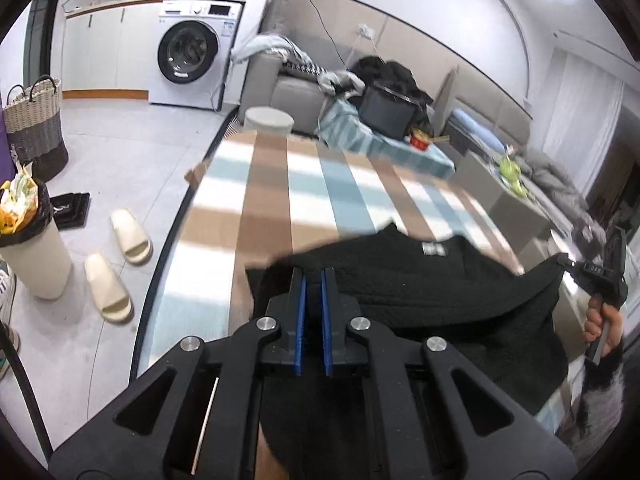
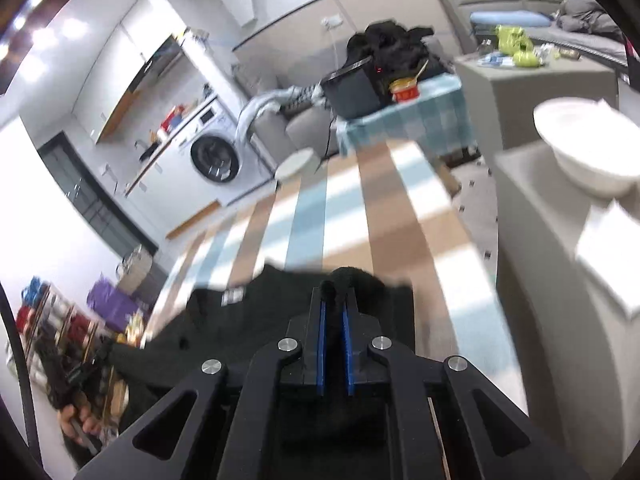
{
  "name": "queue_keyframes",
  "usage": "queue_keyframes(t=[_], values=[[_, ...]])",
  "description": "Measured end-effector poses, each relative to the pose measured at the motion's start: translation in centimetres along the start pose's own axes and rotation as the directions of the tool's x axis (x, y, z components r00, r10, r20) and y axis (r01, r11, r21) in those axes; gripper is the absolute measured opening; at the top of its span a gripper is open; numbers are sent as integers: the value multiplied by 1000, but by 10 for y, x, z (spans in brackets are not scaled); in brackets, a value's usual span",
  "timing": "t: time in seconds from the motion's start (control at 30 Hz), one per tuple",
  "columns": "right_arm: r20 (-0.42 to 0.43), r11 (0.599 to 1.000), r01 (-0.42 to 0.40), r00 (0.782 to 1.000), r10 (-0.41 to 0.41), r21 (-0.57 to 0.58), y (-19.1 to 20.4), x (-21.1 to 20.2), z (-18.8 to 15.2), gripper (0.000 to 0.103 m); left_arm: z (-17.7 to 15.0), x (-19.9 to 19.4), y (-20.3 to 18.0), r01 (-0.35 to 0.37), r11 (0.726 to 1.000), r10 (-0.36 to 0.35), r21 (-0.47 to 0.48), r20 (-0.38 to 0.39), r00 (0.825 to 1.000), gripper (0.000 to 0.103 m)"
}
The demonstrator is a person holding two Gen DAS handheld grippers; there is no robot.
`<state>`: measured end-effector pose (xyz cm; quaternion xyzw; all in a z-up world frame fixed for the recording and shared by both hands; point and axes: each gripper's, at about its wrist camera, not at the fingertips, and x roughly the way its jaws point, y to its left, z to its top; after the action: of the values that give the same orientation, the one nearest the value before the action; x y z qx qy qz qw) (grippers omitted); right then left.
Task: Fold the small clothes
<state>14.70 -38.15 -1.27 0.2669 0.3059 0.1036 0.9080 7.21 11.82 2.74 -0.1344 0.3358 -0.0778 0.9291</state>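
A small black knitted garment (image 1: 420,284) with a white label at its neck hangs stretched between both grippers, over the striped tablecloth (image 1: 304,184). My left gripper (image 1: 314,274) is shut on one edge of it, black cloth pinched between the blue pads. At the far right of the left wrist view, a hand holds the right gripper (image 1: 568,262), clamped on the garment's other corner. In the right wrist view, the right gripper (image 2: 335,292) is shut on a bunched fold of the black garment (image 2: 256,320). The left gripper (image 2: 106,350) shows dimly at lower left.
The table (image 2: 400,216) has a striped brown, blue and white cover. A second small table (image 1: 400,148) with a black box and red cup stands behind. A white bowl (image 2: 588,140) sits on a grey unit at right. Slippers (image 1: 120,264), a bin and a basket are on the floor at left.
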Motion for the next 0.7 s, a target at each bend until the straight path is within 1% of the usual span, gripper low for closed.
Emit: queue_keyframes(t=[0.07, 0.1, 0.13, 0.17, 0.23, 0.27, 0.3, 0.33, 0.37, 0.4, 0.43, 0.53, 0.57, 0.6, 0.67, 0.7], values=[[20, 999, 13, 1000, -13, 33, 0, 13, 17, 7, 15, 13, 4, 10, 1000, -10, -29, 9, 1000, 5], [27, 998, 29, 999, -30, 62, -3, 23, 25, 7, 24, 25, 7, 14, 999, -14, -52, 1, 1000, 5], [22, 996, 37, 999, -39, 86, -7, 35, 33, 11, 30, 38, 12, 12, 997, -13, -72, -14, 1000, 8], [18, 994, 37, 999, -39, 106, -11, 42, 38, 17, 34, 50, 16, -19, 996, 15, -92, -38, 999, 12], [10, 986, 73, 997, -75, 150, -23, 58, 45, 24, 37, 66, 24, -76, 989, 64, -126, -92, 994, 27], [3, 986, 73, 997, -74, 151, -27, 60, 46, 24, 36, 70, 26, -71, 989, 58, -129, -103, 993, 31], [-8, 988, 58, 998, -58, 142, -30, 61, 45, 25, 34, 71, 27, -63, 990, 50, -122, -103, 993, 39], [-21, 991, 60, 998, -58, 118, -31, 61, 43, 30, 32, 70, 26, -59, 992, 49, -108, -96, 994, 49], [-28, 993, 73, 997, -70, 92, -32, 60, 40, 36, 30, 70, 26, -65, 993, 56, -96, -92, 994, 53], [-38, 994, 86, 996, -84, 62, -32, 60, 37, 39, 27, 69, 25, -72, 994, 65, -76, -85, 994, 59], [-58, 996, 88, 995, -86, 32, -32, 60, 33, 42, 25, 68, 23, -74, 995, 68, -62, -83, 994, 60], [-131, 993, 100, 986, -106, -55, -29, 70, 21, 44, 21, 76, 17, -66, 998, 65, -3, -107, 992, 61], [-153, 991, 110, 981, -121, -80, -28, 75, 17, 47, 19, 81, 13, -76, 997, 77, 18, -118, 990, 61], [-172, 989, 115, 977, -130, -95, -28, 81, 15, 48, 19, 85, 12, -79, 997, 81, 22, -124, 989, 61], [-197, 991, 91, 974, -108, -95, -28, 91, 12, 48, 19, 96, 9, -69, 997, 71, 22, -145, 987, 61], [-199, 991, 97, 973, -114, -94, -29, 95, 12, 48, 20, 101, 9, -68, 997, 70, 23, -149, 986, 61]])
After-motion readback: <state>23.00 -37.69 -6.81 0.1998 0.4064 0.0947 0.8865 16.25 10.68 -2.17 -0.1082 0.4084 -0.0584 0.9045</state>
